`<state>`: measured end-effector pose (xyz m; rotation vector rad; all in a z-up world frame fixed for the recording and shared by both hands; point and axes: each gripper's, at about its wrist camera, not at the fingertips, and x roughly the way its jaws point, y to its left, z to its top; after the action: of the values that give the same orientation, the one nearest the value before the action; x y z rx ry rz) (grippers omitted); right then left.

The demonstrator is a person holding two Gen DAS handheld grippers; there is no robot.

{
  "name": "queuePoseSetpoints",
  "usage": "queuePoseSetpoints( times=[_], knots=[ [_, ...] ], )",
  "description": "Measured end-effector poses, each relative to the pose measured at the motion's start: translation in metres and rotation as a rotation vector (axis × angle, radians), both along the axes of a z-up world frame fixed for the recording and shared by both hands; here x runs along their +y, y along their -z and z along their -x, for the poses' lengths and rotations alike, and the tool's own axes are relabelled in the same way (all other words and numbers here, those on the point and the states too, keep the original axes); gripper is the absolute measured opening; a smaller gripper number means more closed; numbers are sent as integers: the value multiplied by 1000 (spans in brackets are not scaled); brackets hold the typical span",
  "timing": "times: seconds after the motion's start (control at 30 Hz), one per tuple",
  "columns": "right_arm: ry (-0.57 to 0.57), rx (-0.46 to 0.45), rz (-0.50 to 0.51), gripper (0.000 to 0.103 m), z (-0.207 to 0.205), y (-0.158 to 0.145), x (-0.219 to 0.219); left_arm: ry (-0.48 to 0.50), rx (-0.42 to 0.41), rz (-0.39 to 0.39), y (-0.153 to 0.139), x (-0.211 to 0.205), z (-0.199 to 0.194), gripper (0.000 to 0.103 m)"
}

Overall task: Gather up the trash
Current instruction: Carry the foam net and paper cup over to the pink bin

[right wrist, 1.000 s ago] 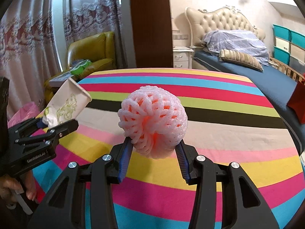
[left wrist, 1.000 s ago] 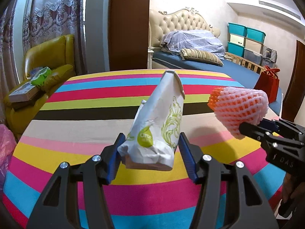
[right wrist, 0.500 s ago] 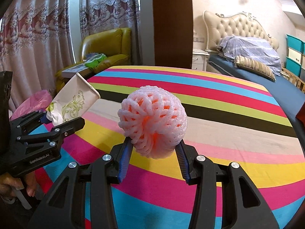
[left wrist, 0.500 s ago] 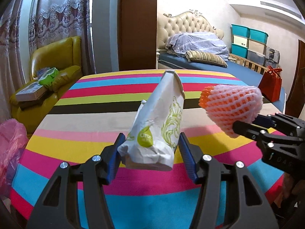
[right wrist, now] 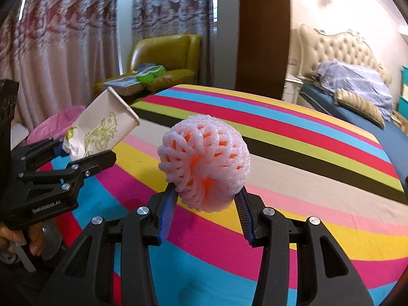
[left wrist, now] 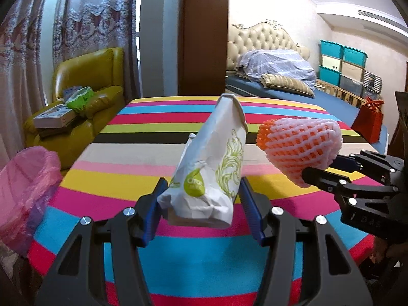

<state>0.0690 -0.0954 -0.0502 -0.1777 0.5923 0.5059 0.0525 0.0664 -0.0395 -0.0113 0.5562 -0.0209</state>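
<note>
My left gripper (left wrist: 201,204) is shut on a crushed white paper cup (left wrist: 211,168) with green print, held above the striped tablecloth (left wrist: 153,153). The cup also shows in the right wrist view (right wrist: 99,132), in the left gripper (right wrist: 74,163). My right gripper (right wrist: 206,204) is shut on a pink foam fruit net (right wrist: 204,168) with orange inside. The net also shows in the left wrist view (left wrist: 301,145), to the right of the cup. A bin lined with a pink bag (left wrist: 23,183) stands at the table's left edge; it also shows in the right wrist view (right wrist: 56,125).
A yellow armchair (left wrist: 91,84) with a box and a green bag stands beyond the bin. A bed (left wrist: 293,89) lies behind the table, with a red bag (left wrist: 369,119) and stacked storage boxes (left wrist: 341,66) at right. Curtains (right wrist: 63,38) hang at left.
Both grippers have swung left and drawn back toward the table's near left edge with their loads. The pink-lined bin has come into view at the left.
</note>
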Motion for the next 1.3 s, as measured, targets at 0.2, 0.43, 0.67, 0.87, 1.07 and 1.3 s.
queuePoseSetpoints(
  times=[0.2,0.43,0.67,0.87,1.07,1.3],
  knots=[
    [-74,-1,34,43,2,-1,29,-65,6,14,3,38,22,56],
    [-169,2,67,43,1,-3,72,-125,-17,-6,0,67,48,56],
    [-246,-14,93,43,8,-7,103,-173,-28,-2,-1,95,72,56],
    [-298,-11,92,43,8,-14,124,-227,-47,5,-8,118,88,56],
    [-383,-9,67,43,11,-28,155,-291,-92,34,-25,154,107,56],
    [-479,-22,63,43,7,-46,203,-420,-133,67,-48,213,132,56]
  ],
)
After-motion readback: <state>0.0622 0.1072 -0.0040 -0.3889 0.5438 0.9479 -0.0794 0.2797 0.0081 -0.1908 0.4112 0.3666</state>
